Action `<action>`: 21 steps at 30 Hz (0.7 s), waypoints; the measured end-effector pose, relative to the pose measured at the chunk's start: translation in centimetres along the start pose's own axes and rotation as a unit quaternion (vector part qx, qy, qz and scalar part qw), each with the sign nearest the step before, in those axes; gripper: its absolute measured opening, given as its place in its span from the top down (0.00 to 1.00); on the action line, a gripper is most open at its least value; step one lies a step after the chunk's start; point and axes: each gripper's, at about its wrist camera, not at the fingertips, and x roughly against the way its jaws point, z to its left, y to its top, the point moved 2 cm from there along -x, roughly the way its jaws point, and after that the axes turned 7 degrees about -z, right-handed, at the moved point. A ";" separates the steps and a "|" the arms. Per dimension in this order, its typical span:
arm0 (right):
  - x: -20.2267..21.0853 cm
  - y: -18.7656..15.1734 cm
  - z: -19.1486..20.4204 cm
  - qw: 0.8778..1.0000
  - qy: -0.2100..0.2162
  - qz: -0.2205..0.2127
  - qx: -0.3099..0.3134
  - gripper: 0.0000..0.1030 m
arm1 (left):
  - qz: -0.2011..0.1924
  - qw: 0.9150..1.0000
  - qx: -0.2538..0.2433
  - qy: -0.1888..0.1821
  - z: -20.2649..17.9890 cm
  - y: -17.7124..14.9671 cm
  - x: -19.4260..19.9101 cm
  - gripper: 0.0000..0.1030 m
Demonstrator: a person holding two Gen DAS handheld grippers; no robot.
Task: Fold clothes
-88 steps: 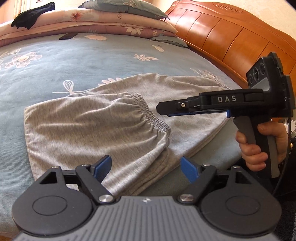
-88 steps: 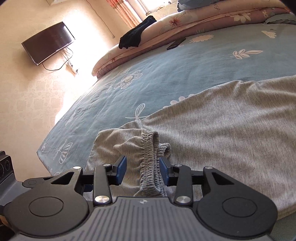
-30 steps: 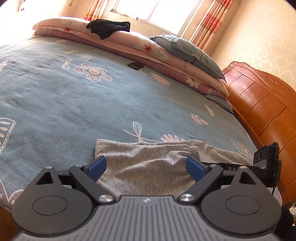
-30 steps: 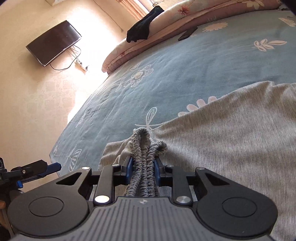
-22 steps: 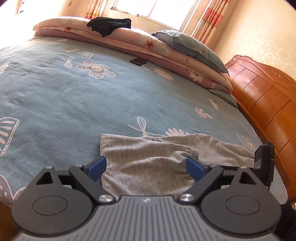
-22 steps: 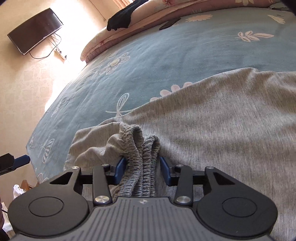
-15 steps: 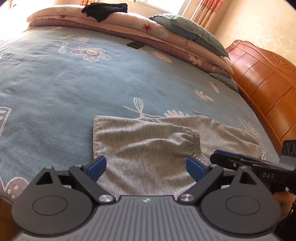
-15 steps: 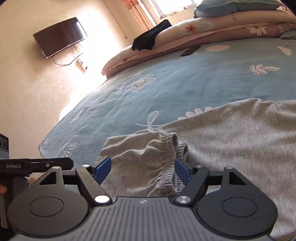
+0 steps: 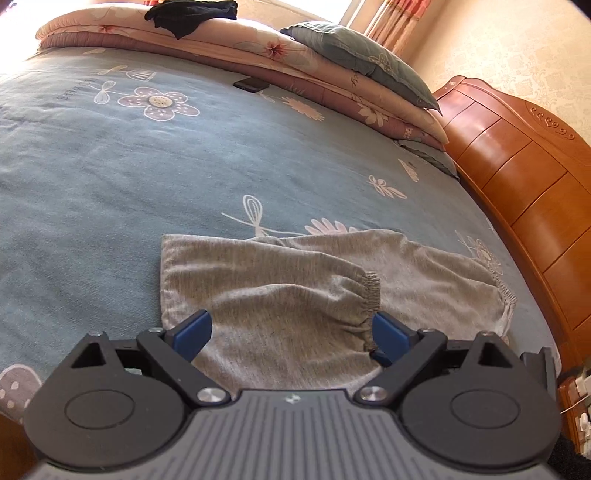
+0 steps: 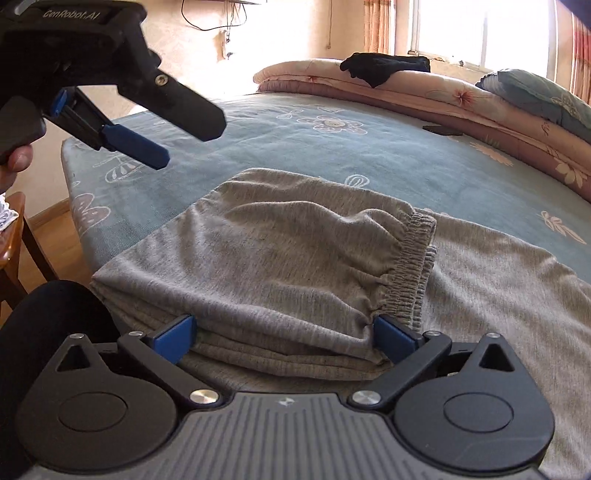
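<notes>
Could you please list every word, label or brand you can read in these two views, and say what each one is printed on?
"GenRobot.AI": raised lettering on the black body of the left gripper, seen in the right wrist view.
Pale lettering printed on the blue bedsheet beside a flower, in the left wrist view: too distorted to read.
A small light emblem on each gripper's ribbed housing: a mark, not text.
Nothing else is legible.

A blue floral bed (image 9: 110, 166) fills the view; at twelve o'clock, a black garment (image 9: 192, 13) tops rolled quilts (image 9: 258, 48). Wooden headboard (image 9: 517, 155) at three o'clock.
</notes>
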 end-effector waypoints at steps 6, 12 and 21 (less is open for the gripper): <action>0.6 -0.1 0.1 1.000 0.008 -0.005 -0.020 0.00 | 0.058 0.996 0.027 -0.065 -1.0 2.1 -6.8 0.09; 2.0 1.7 -1.0 0.995 0.049 -0.051 -0.069 0.00 | 0.108 0.987 0.067 -0.099 -1.0 2.9 -12.2 0.09; 1.6 0.8 -1.4 0.994 0.075 -0.006 -0.082 0.00 | 0.163 0.982 0.052 -0.074 -1.8 3.2 -16.1 0.06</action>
